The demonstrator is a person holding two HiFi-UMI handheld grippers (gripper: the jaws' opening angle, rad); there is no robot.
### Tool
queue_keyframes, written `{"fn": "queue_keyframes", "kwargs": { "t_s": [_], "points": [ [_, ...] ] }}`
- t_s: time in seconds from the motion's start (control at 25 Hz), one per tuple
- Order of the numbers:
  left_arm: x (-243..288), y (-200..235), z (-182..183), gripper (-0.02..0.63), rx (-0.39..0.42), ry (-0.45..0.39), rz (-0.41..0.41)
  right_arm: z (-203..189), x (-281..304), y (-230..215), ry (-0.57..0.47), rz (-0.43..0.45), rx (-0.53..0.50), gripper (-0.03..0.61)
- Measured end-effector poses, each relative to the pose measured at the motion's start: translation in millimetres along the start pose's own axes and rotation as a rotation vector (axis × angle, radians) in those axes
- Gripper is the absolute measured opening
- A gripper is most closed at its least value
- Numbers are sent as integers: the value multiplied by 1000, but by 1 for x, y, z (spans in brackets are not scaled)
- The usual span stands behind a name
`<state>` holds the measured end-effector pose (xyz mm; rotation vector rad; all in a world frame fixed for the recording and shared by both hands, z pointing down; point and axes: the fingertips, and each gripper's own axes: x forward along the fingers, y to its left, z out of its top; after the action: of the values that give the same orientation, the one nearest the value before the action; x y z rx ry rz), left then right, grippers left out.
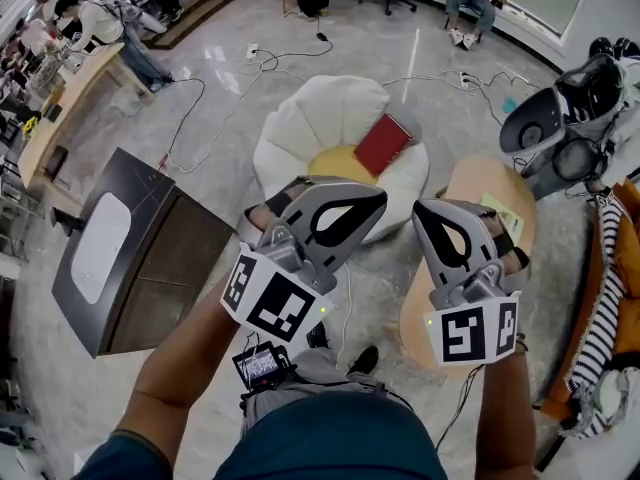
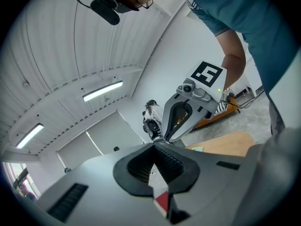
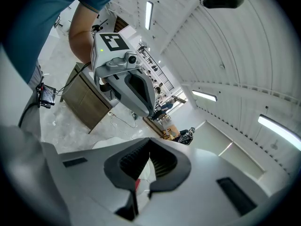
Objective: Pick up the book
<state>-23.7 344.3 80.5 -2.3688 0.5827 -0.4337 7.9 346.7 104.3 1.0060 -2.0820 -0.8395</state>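
Book [image 1: 383, 143] lay flat on flower cushion [image 1: 300, 118], right of its yellow centre | probably light, stiff, slick cover, so pinch a long edge | left gripper [image 1: 372, 203] and right gripper [image 1: 424, 213] at cushion's near side, both squeezed closed, empty

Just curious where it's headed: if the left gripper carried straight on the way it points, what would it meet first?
Probably the red book on the white flower-shaped cushion: the shut left gripper aims at it, though depth is unclear.
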Motion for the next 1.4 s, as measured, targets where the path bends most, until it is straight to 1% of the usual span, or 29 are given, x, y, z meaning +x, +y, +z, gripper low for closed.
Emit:
{"fn": "queue_keyframes", "kwargs": {
  "t_s": [0.12, 0.44, 0.64, 0.8, 1.04, 1.28, 1.4],
  "points": [
    [-6, 11, -13, 3, 2, -21, -9, 8, 15, 1, 18, -13, -2, 12],
    [-21, 40, -35, 3, 1, -72, -27, 33, 47, -2, 60, -39, -11, 12],
    [-26, 52, -47, 3, 6, -84, -26, 41, 63, 0, 67, -44, -12, 12],
    [-27, 57, -55, 3, 2, -77, -24, 41, 72, 0, 66, -38, -10, 12],
    [-12, 62, -63, 3, -5, -48, -21, 28, 81, -7, 49, -19, 1, 12],
    [27, 68, -67, 3, -6, 8, -26, -4, 95, -30, 6, 4, 29, 12],
    [49, 70, -69, 3, -3, 23, -23, -23, 100, -40, -8, 9, 35, 12]
  ]
}}
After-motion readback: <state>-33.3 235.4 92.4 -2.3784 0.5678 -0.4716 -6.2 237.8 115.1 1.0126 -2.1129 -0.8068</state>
